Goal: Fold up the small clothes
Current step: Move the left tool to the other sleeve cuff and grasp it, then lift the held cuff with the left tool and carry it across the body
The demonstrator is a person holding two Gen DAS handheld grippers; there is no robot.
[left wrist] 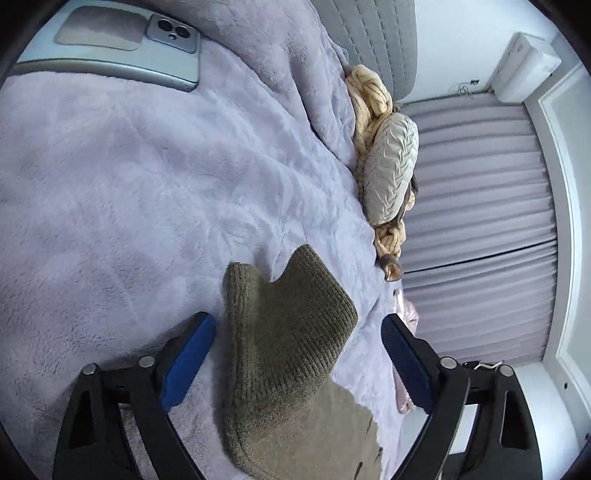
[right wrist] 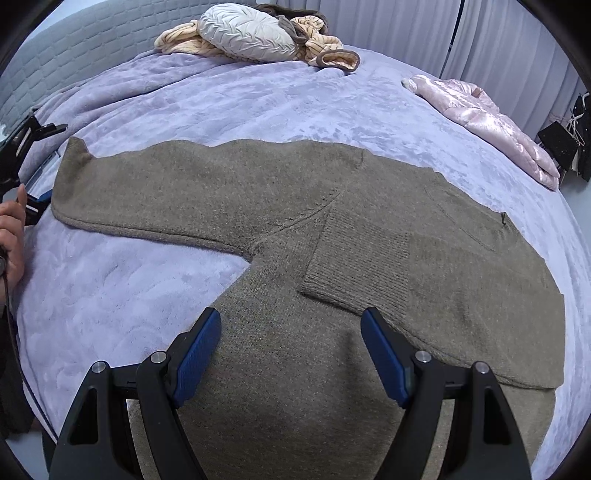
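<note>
An olive-brown knit sweater (right wrist: 280, 192) lies spread flat on the lilac fleece blanket (right wrist: 122, 280). One sleeve stretches out to the left. The other is folded across the body, its ribbed cuff (right wrist: 351, 266) in the middle. My right gripper (right wrist: 291, 314) hovers open over the sweater's lower body, touching nothing. The left sleeve's ribbed cuff (left wrist: 288, 325) lies between the blue pads of my left gripper (left wrist: 297, 319). Those pads stand apart from the knit on the right side, so the gripper is open. In the right wrist view the left gripper (right wrist: 26, 162) and a hand (right wrist: 11, 229) show at the sleeve end.
A phone (left wrist: 129, 48) rests on the blanket beyond the left gripper. A grey round pillow (right wrist: 251, 37) and a beige striped throw (right wrist: 325, 48) sit by the quilted headboard (right wrist: 74, 40). A pink shiny jacket (right wrist: 491, 125) lies at the bed's right edge, with curtains (right wrist: 406, 26) behind.
</note>
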